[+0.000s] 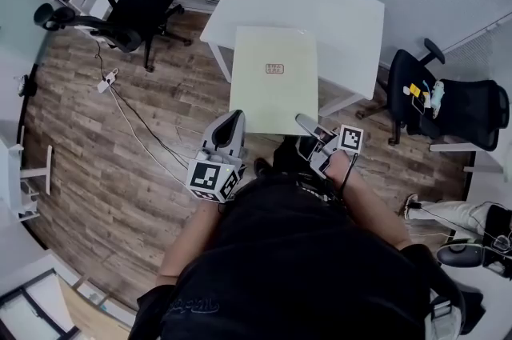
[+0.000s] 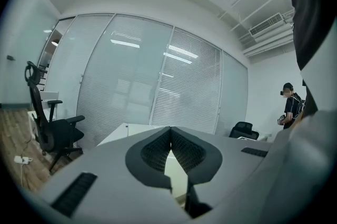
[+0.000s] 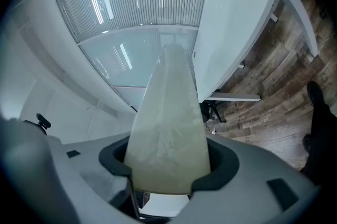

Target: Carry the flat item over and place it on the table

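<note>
Right gripper (image 3: 168,162) clamping pale board (image 3: 169,107), bystander (image 2: 290,107) only in left gripper view

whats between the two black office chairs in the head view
The white table stands between them, as the head view shows. The pale flat board overlaps the table's near edge in that picture.

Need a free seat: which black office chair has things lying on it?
The black chair right of the white table: yellow and white items lie on it. The chair left of the table carries nothing visible.
</note>
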A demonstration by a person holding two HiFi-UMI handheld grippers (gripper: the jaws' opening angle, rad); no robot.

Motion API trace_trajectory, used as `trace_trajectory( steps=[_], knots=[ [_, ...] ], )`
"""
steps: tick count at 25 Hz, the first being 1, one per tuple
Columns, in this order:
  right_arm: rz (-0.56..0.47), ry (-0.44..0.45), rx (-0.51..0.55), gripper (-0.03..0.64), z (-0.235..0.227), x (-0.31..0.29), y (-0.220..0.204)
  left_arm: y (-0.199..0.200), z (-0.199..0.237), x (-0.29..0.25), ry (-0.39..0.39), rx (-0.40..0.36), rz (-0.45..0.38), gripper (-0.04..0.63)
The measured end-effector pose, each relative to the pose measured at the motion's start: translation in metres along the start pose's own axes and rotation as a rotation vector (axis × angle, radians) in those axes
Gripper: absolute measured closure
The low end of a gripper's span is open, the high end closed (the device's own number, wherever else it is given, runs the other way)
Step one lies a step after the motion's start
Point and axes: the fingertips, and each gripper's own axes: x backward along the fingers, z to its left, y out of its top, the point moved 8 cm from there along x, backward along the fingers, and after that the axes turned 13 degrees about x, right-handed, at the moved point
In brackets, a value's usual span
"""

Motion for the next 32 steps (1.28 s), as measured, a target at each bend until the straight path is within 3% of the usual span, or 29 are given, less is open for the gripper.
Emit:
trace_trajectory(
  steps=[18,27,32],
  knots=[
    [0.028,0.042,-0.008,0.327,-0.012,-0.031,0.031,0.008,0.015,-0.028,0.039,-0.008,0.004,0.58],
    [0.03,0.043,-0.013,0.327,-0.027,-0.04,0.075,0.017,0.013,-0.077,0.03,-0.027,0.011,0.58],
    [0.036,0.043,-0.021,0.327,-0.048,-0.049,0.128,0.027,0.017,-0.137,0.034,-0.044,0.024,0.58]
  ],
)
